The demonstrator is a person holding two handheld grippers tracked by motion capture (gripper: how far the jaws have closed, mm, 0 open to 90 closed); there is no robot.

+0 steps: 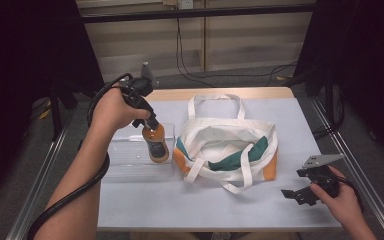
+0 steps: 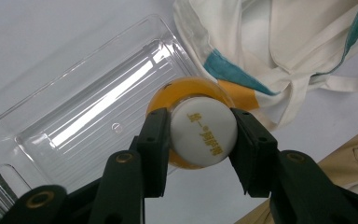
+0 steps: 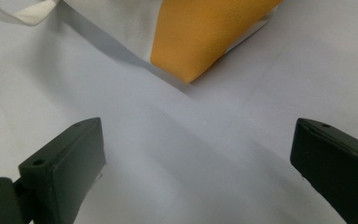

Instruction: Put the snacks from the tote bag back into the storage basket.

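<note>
An orange drink bottle (image 1: 157,144) with a white cap (image 2: 203,131) stands upright at the right end of a clear plastic tray (image 1: 126,158). My left gripper (image 1: 151,121) is shut on the bottle's cap from above; its jaws press both sides of the cap (image 2: 200,140). A white tote bag (image 1: 227,148) with orange corners and green lining lies open in the table's middle, just right of the bottle. My right gripper (image 1: 300,194) rests open near the table's front right, its jaws wide apart (image 3: 196,154) over bare table, facing the bag's orange corner (image 3: 205,42).
The grey tabletop (image 1: 195,205) has free room in front of the bag and tray. Metal rails (image 1: 40,175) run along both table sides. Cables hang on the floor behind the table.
</note>
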